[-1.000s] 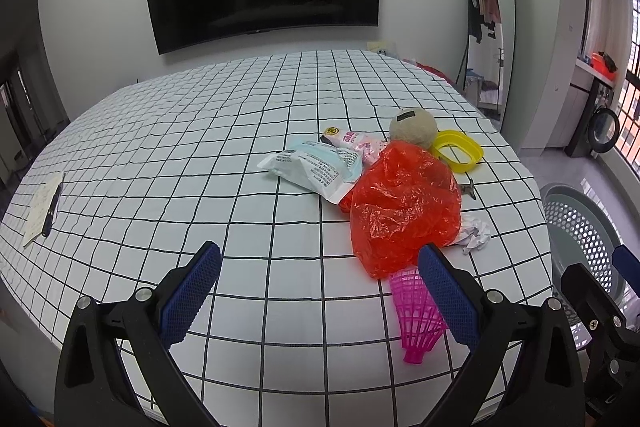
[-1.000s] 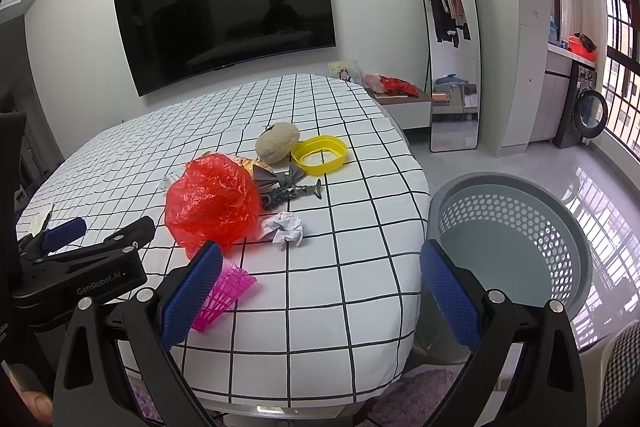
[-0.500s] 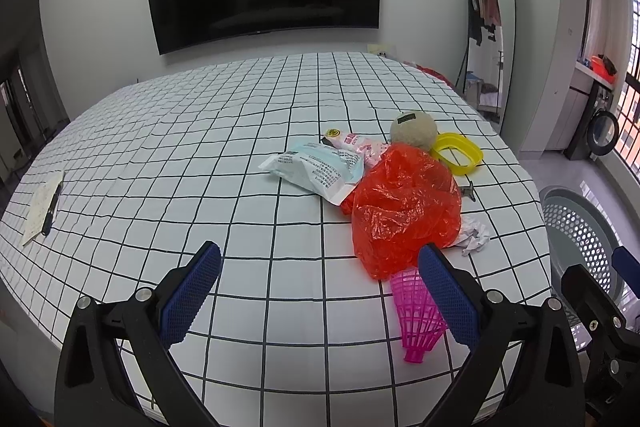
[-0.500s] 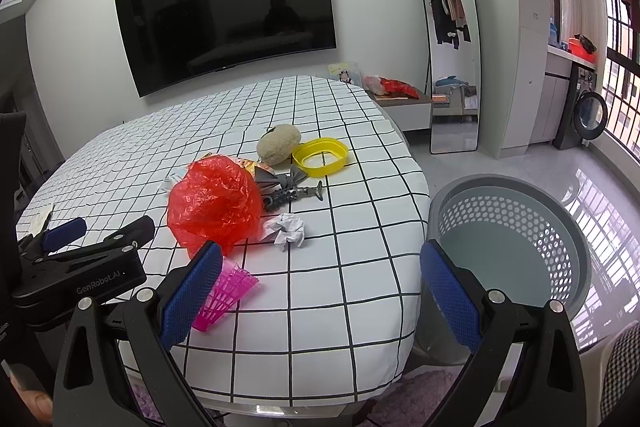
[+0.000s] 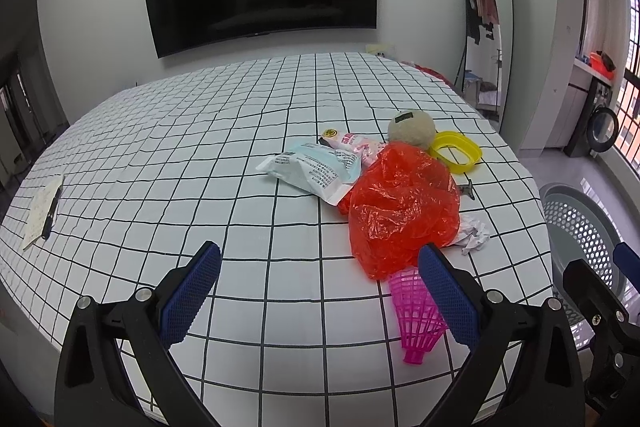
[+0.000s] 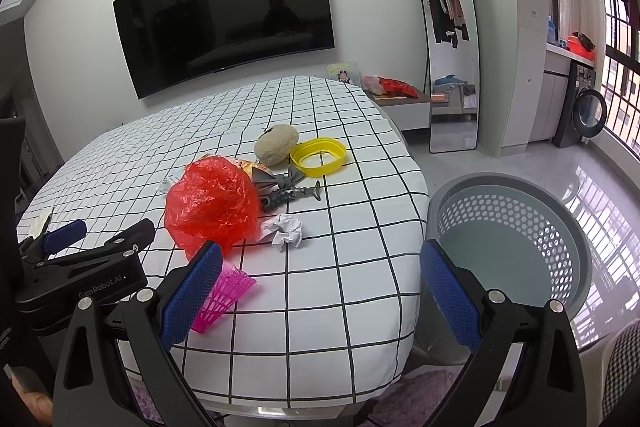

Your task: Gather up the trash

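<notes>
Left wrist view, crumpled translucent red plastic bag (image 5: 402,207) (glossy), white-blue wrapper (image 5: 310,175) alongside

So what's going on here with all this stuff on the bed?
A person holds a gripper in each hand over a checked bed. Both the left gripper and the right gripper are open and empty. Nothing is picked up yet: the red plastic bag, crumpled paper, pink shuttlecock and wrappers lie on the bed. The grey basket stands beside it.

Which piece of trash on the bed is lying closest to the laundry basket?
The crumpled white paper ball. It sits on the basket side of the red plastic bag, while the pink shuttlecock and the snack packets lie farther away.
</notes>
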